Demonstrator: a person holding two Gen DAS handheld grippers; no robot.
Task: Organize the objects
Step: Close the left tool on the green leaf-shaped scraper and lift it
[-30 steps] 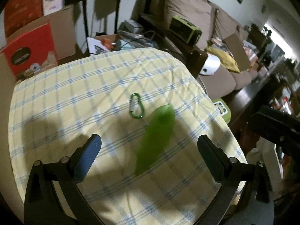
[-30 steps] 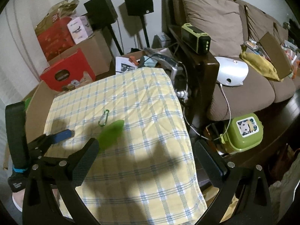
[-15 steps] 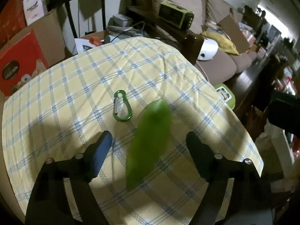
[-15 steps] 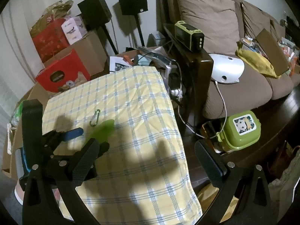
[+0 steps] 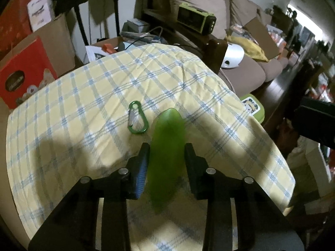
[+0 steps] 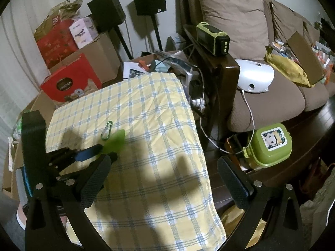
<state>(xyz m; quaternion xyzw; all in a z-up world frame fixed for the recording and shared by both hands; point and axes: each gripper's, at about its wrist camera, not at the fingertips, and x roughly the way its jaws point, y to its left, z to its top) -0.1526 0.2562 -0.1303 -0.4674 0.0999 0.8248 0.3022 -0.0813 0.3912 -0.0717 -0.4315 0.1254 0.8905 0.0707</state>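
A long smooth green object [image 5: 166,146] lies on the yellow plaid tablecloth [image 5: 83,87]. My left gripper [image 5: 167,154] is shut on it, one finger against each side near its middle. A green carabiner [image 5: 137,117] lies on the cloth just left of the object's far tip. In the right wrist view the green object [image 6: 115,141] and the carabiner [image 6: 106,129] show at the left with the left gripper's fingers on the object. My right gripper [image 6: 164,179] is open and empty above the cloth's near right part.
Red and cardboard boxes [image 6: 69,81] stand behind the table. A brown sofa [image 6: 272,92] with a white helmet-like item [image 6: 254,77] is to the right. A green lunch box [image 6: 270,144] sits on the dark floor. Speakers on stands [image 6: 149,0] are at the back.
My left gripper has closed from wide open onto the green object and moved in over it. The right gripper has stayed open and nearly still.
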